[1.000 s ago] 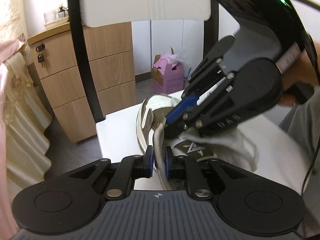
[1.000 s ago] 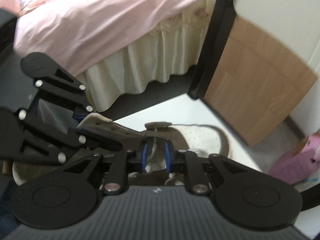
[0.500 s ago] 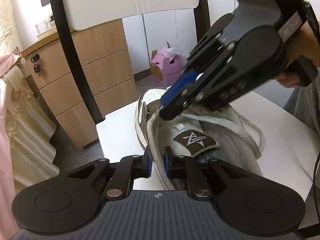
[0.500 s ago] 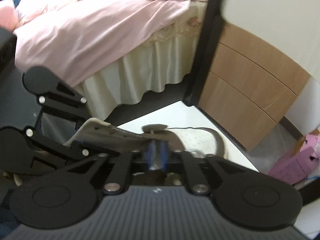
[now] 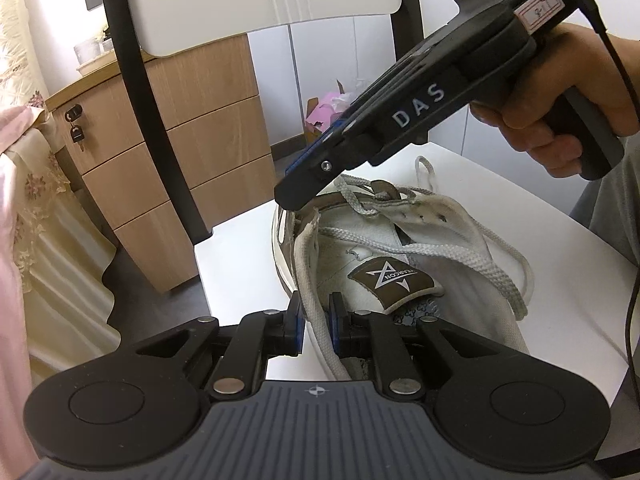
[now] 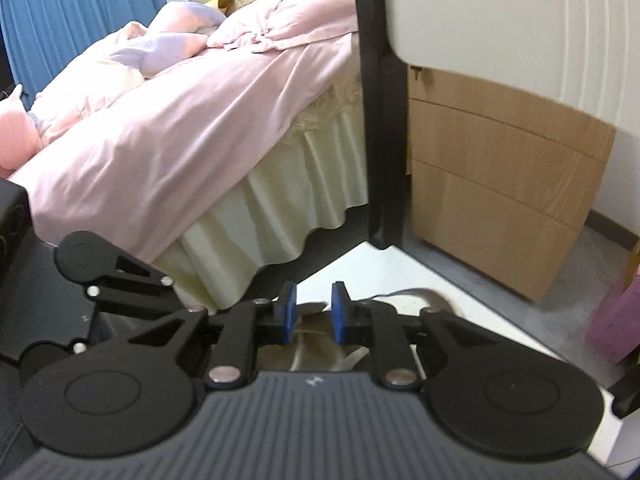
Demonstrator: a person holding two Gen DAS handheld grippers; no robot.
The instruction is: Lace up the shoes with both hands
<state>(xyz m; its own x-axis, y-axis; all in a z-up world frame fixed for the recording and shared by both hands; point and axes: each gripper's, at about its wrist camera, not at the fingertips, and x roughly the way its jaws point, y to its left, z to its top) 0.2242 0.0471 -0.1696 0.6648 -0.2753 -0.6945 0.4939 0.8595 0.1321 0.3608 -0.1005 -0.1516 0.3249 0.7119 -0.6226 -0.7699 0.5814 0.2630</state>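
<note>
Shoe (image 5: 400,264) lying on the white table (image 5: 540,216), toe away from the left camera, tongue exposed and lace (image 5: 472,256) only partly threaded, loose loops trailing over the right flank. Left gripper (image 5: 314,322), low in its own view, is clamped narrowly on the shoe's left eyelet edge, holding that flap upright and steady as it did a second ago. Right gripper (image 5: 288,200), carried by the person's hand (image 5: 560,104), has changed: a second ago it was pinched shut down among the eyelets near the tongue; its jaws have just been opening, and the tip now sits at the front end of the eyelet row, close to the left flap's forward end. In the right wrist view the blue pads (image 6: 289,312) stand a small way apart with nothing pressed between them, lace and shoe lying below. Judged from this, the right gripper has let go of the lace after a pass, and must regrasp the free end before the next eyelet.
</note>
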